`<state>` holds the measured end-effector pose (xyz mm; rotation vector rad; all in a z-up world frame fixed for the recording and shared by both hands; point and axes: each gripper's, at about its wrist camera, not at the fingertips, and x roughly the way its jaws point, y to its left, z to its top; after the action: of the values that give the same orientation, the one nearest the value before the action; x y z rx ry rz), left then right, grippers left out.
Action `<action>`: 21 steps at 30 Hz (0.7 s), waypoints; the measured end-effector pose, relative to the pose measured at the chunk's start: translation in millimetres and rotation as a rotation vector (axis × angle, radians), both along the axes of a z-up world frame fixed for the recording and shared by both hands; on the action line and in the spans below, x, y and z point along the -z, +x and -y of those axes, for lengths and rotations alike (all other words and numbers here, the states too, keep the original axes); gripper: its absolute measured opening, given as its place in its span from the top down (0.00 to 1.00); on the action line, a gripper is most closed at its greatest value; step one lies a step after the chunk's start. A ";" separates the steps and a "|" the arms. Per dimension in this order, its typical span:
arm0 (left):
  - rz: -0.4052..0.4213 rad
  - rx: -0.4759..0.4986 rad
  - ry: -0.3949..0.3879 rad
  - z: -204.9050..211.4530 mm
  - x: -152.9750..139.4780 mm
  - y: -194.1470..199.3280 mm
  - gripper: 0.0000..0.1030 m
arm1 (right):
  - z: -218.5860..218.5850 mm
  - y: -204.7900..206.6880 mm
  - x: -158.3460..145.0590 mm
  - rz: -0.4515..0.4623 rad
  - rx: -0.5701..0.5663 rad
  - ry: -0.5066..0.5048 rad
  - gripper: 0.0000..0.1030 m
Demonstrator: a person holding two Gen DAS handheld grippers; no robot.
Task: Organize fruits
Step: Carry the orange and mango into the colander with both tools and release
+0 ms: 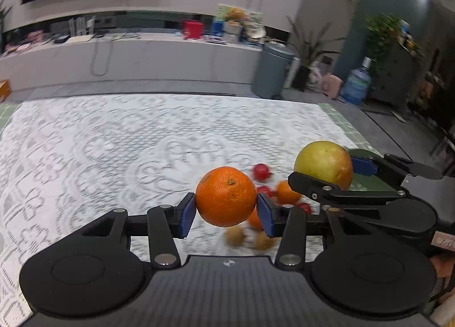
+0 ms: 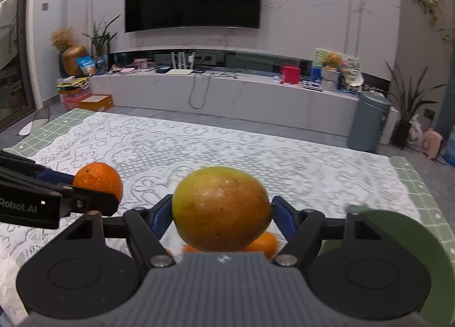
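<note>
Orange citrus (image 1: 226,196), three; mango (image 2: 221,209), one

orange (image 1: 226,196): round, dimpled skin, stem end facing up, pinched off the table between blue pads. mango (image 2: 221,209): yellow-green with orange blush, held lengthwise, also in the air. loose pile below on the lace cloth: small oranges (image 1: 286,192), red fruits (image 1: 261,171), brownish ones (image 1: 235,236).

White lettering "Robot.AI" stands on the left tool's (image 2: 118,201) black body in the right wrist view.
</note>
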<state>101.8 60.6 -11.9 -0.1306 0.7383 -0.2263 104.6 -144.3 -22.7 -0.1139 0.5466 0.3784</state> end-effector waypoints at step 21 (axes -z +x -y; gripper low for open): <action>-0.083 0.474 0.054 176.4 -9.6 59.0 0.49 | 139.4 -13.8 -1.4 -0.120 0.118 -0.237 0.31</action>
<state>160.8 -115.8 -2.4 0.0899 0.8509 -0.6542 90.8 -283.7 -21.3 -0.2870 0.7129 0.2047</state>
